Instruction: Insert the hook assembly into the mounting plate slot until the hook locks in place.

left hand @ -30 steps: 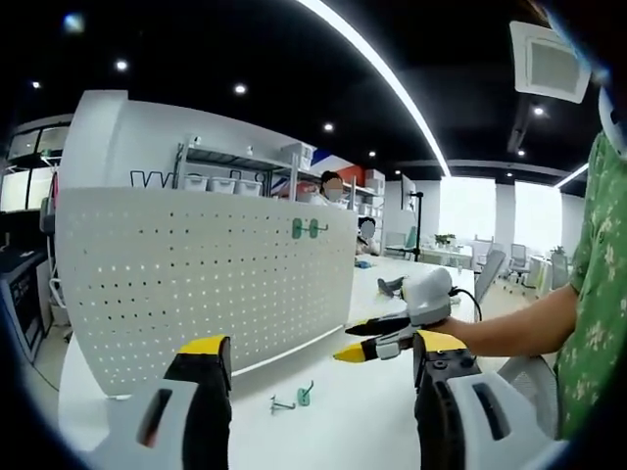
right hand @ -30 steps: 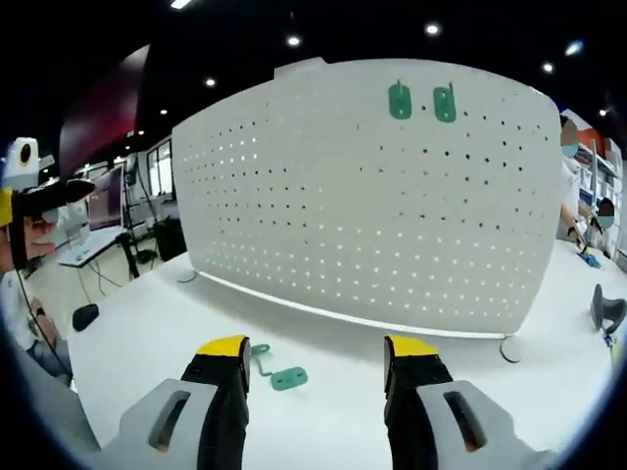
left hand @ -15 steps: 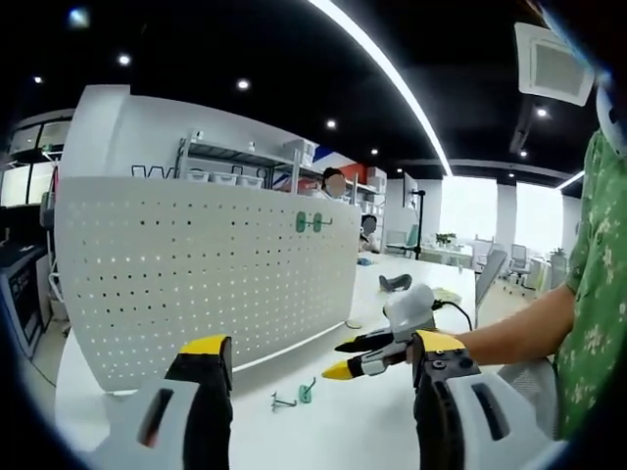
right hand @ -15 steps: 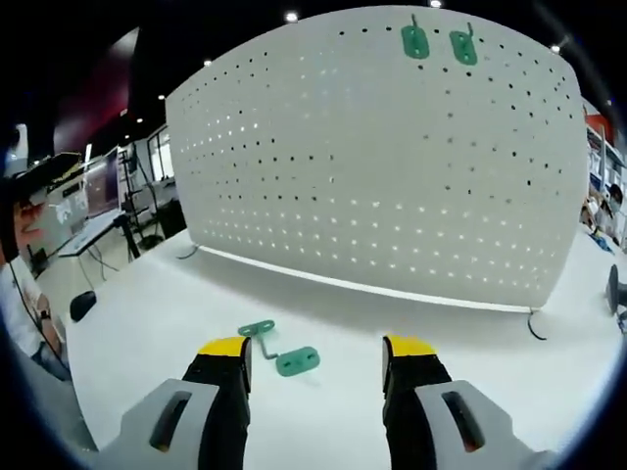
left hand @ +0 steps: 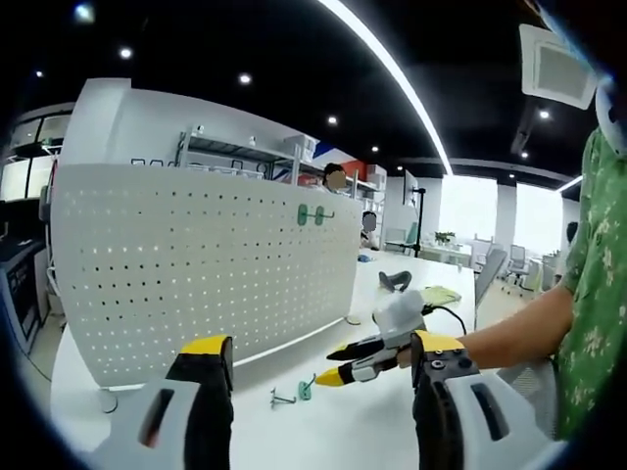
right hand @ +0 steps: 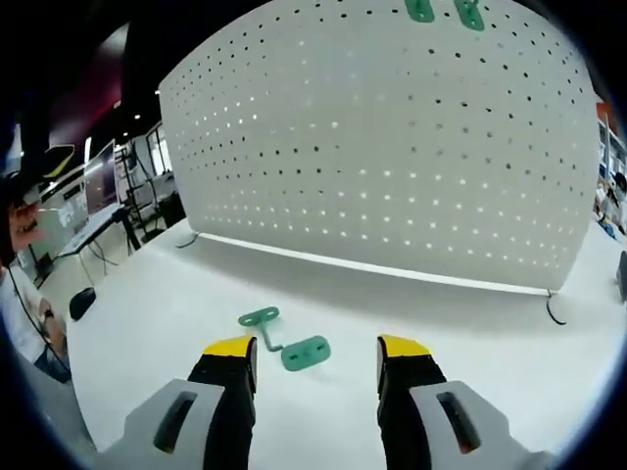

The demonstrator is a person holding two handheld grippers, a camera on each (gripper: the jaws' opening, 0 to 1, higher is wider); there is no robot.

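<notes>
The right hand-held gripper (right hand: 313,354) is hovering low over the white desk (right hand: 147,323) with its yellow-tipped jaws standing wide and holding nothing. Just beyond its tips, at about 12 o'clock in the right gripper view, the green hook assembly (right hand: 287,343) is lying flat on the desk: a small tab at its 10 o'clock end, a thin bent wire in the middle, and a larger oval plate at its 4 o'clock end.

The left hand-held gripper (left hand: 318,357) is also standing wide and empty. In its view the right hand-held gripper is coming in from 3 o'clock, with the hook at about 6 o'clock just beside its tips.

Farther back, the white perforated mounting plate (right hand: 392,157) is standing upright on the desk, well apart from the loose hook. Two green hooks (right hand: 444,11) are already sitting in it near the top edge.

The risk, as I judge it, is in the pickup: the piece is thin and lying flat, so closing jaws could push it along the smooth desk or pinch only the wire and let it twist. A skewed hold would then leave the tabs misaligned with the holes, so the hook would fail to lock.
</notes>
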